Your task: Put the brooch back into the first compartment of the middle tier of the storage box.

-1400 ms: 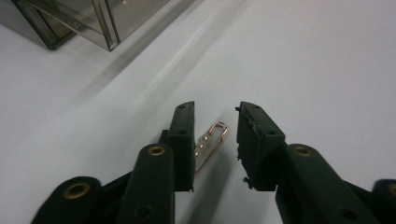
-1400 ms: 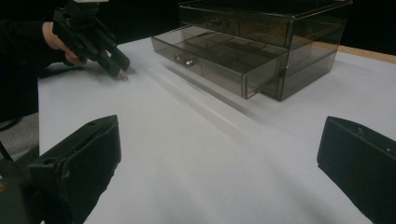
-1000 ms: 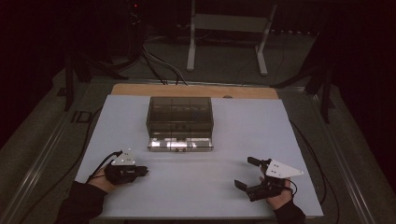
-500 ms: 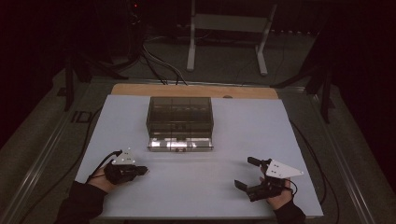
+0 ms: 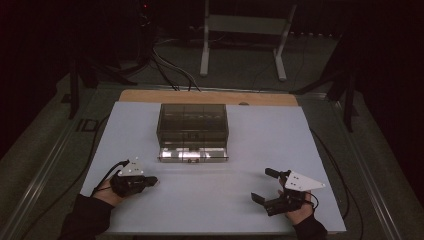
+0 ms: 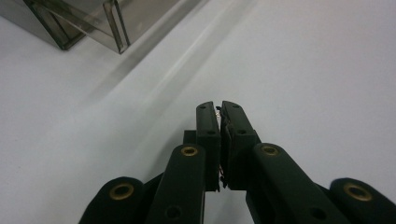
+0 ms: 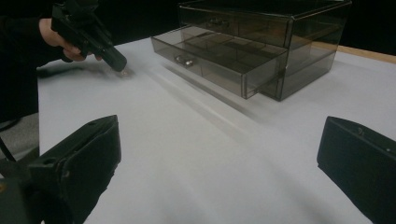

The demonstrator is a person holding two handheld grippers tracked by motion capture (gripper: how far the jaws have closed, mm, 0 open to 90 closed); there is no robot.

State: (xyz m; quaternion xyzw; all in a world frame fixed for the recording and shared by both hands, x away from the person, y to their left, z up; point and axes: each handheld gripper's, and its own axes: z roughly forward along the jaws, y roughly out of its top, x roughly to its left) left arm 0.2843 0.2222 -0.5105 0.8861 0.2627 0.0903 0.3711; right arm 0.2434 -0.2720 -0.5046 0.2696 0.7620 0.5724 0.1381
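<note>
Seemingly my left tongs had pinched something tiny; right tongs gaped empty; next, the open drawer.

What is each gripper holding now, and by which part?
The left gripper is shut on something tiny and pale at its very tips; what it is cannot be told. The right gripper is open and holds nothing.

Dark lab or recording studio, not a home. White table on a wooden board, black-curtained surrounds. Beyond the fingertips of both grippers: cables trailing over grey floor, a white metal stand, dark tripod legs at either far side.
</note>
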